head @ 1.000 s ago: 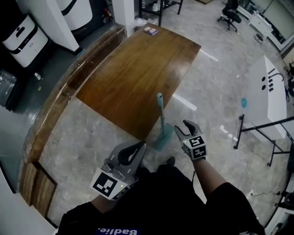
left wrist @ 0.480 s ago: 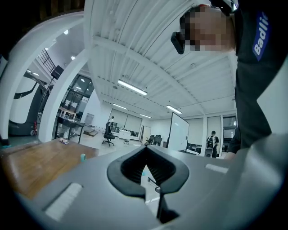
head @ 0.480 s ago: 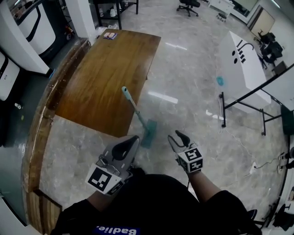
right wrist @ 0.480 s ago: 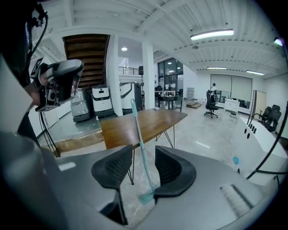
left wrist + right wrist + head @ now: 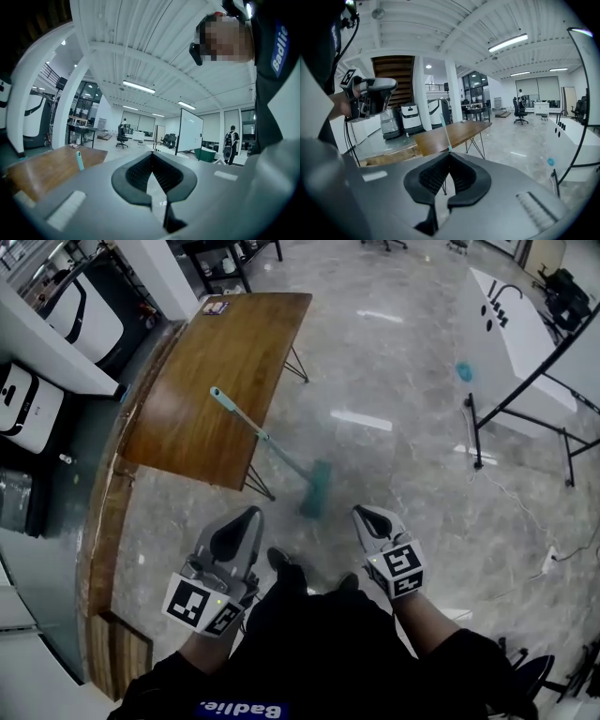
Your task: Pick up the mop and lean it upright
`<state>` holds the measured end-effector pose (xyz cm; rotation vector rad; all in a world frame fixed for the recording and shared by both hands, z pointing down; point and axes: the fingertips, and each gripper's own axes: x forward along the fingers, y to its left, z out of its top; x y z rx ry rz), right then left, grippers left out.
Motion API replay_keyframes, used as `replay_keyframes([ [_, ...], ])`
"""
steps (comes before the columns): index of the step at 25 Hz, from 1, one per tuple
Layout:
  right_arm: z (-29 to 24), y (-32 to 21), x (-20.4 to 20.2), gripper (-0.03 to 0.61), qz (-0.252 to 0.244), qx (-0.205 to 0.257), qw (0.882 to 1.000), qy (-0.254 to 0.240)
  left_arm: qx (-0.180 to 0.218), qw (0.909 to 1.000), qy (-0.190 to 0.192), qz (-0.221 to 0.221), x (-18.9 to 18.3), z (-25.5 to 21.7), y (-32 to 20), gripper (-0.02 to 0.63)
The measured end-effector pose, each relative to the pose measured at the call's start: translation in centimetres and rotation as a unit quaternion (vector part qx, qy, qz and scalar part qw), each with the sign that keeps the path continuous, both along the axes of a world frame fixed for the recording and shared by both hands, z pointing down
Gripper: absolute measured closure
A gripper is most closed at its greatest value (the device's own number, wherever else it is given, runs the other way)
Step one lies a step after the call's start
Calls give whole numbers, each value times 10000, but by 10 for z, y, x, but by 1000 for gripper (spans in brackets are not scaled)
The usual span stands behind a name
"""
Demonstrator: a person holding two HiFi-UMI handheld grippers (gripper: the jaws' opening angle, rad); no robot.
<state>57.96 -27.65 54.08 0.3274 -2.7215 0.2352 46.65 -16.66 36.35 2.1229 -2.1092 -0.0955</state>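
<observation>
Now the jaws of our right gripper (image 5: pixel 364 515) have just been closing, and they meet on nothing. The left gripper (image 5: pixel 249 515) also has its jaws pressed together, empty. The mop (image 5: pixel 267 439) leans against the bench (image 5: pixel 216 343) at its long edge near the close corner, with its head on the floor (image 5: pixel 403 456), so we judge the task done. We stand farther back than a second ago.

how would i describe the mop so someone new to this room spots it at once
Find the big brown wooden table standing on the pale marble floor. Against its long edge leans the mop, flat head on the floor and handle tip over the tabletop. It is the only long, thin, teal thing there.
</observation>
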Motion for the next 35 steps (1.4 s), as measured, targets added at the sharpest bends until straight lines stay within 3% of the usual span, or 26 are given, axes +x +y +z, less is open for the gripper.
replay_keyframes([
  [5,-18,26,33,575,-17,-164,9997,-190,-183,9997,-40,132,41,-2,16,594],
  [14,-62,88,52,575,454,31,9982,-390,269,9970,-176,706,60,-25,58,594],
  [23,-92,180,26,575,981,136,9939,-491,136,9859,-170,1659,51,-2,131,594],
  [27,-110,205,19,575,1181,255,9902,-694,80,9821,-64,1880,44,5,145,594],
  [35,-152,217,7,575,948,417,9901,-946,239,9792,-90,2013,51,-9,153,594],
])
